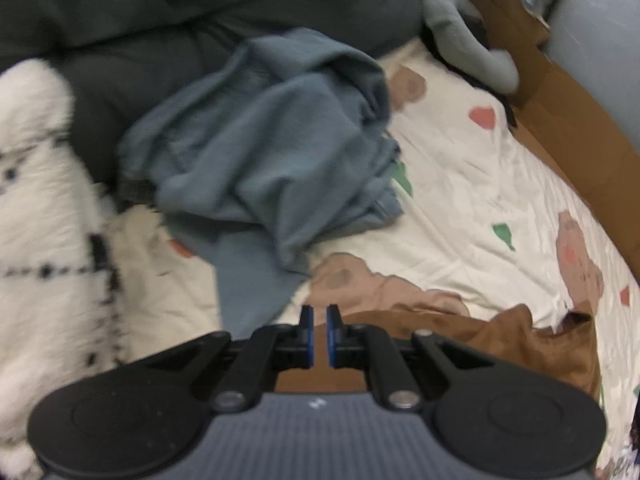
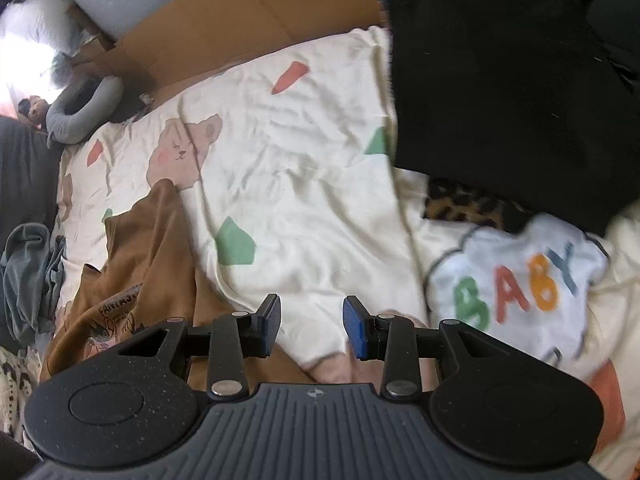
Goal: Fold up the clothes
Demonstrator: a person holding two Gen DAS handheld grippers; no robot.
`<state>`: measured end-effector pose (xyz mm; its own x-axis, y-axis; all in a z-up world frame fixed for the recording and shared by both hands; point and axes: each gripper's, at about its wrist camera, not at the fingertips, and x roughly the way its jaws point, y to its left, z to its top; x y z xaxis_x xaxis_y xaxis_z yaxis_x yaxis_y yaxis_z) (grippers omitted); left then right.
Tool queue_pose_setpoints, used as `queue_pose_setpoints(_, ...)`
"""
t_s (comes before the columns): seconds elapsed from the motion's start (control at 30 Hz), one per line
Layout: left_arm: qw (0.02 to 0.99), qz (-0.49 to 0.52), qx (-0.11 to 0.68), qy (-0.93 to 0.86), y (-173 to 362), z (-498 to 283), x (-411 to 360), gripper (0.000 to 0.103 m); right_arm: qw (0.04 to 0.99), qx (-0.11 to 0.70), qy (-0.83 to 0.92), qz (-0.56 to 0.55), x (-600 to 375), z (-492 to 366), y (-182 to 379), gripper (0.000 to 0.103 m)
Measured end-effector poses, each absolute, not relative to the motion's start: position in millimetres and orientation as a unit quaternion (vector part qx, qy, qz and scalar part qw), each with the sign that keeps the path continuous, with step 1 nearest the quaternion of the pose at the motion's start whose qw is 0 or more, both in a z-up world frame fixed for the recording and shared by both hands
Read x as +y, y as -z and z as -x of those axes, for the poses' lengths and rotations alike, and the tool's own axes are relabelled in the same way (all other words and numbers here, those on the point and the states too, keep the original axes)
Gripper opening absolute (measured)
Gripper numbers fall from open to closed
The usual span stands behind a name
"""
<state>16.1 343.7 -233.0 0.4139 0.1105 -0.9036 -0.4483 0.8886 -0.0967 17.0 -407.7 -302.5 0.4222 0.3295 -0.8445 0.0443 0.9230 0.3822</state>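
A brown T-shirt (image 1: pixel 520 344) lies crumpled on the cream bear-print sheet (image 1: pixel 460 184), right under and beyond my left gripper (image 1: pixel 320 336). Its blue pads stand almost together with only a thin slit, and no cloth shows between them. A rumpled blue-grey garment (image 1: pixel 272 148) is heaped ahead of it. In the right wrist view the brown T-shirt (image 2: pixel 152 248), with a print on it, lies to the left of my right gripper (image 2: pixel 312 328). That gripper is open over the bare sheet (image 2: pixel 304 152). The blue-grey garment (image 2: pixel 28 272) shows at the far left edge.
A black garment (image 2: pixel 500 92) lies at the upper right, over a leopard-print cloth (image 2: pixel 472 208) and a "BABY" cloud cushion (image 2: pixel 512 292). Cardboard (image 1: pixel 568 120) lines the bed's far side. A dark duvet (image 1: pixel 160 8), a white fluffy blanket (image 1: pixel 40 200) and a grey bolster (image 1: pixel 468 40) border the sheet.
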Motion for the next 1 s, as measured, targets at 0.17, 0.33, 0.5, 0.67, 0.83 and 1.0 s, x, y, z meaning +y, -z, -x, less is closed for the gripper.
queue_pose_setpoints(0.17,0.823,0.145,0.533,-0.132,264.6,-47.9,321.5,0.007,0.825,0.53,-0.106,-0.163,-390.8,-45.8,311.5,0.041)
queue_pose_setpoints(0.33,0.82,0.127,0.55,-0.094,294.8,-73.4,307.2,0.008,0.825,0.529,-0.126,-0.153,-369.5,-72.7,322.6,0.041)
queue_pose_setpoints(0.5,0.814,0.107,0.566,-0.069,322.3,-91.3,298.1,0.008,0.824,0.531,-0.143,-0.139,-347.2,-95.7,335.4,0.041)
queue_pose_setpoints(0.67,0.809,0.086,0.58,-0.042,348.6,-107.2,286.8,0.008,0.821,0.534,-0.17,-0.112,-312.7,-118.9,347.6,0.041)
queue_pose_setpoints(0.83,0.806,0.068,0.587,-0.007,367.3,-119.2,271.0,0.01,0.82,0.532,-0.198,-0.078,-273.9,-146.2,355.0,0.041)
queue_pose_setpoints(1.0,0.802,0.04,0.595,0.013,382.3,-120.2,260.2,0.013,0.815,0.536,-0.217,-0.03,-241.8,-165.5,362.8,0.041)
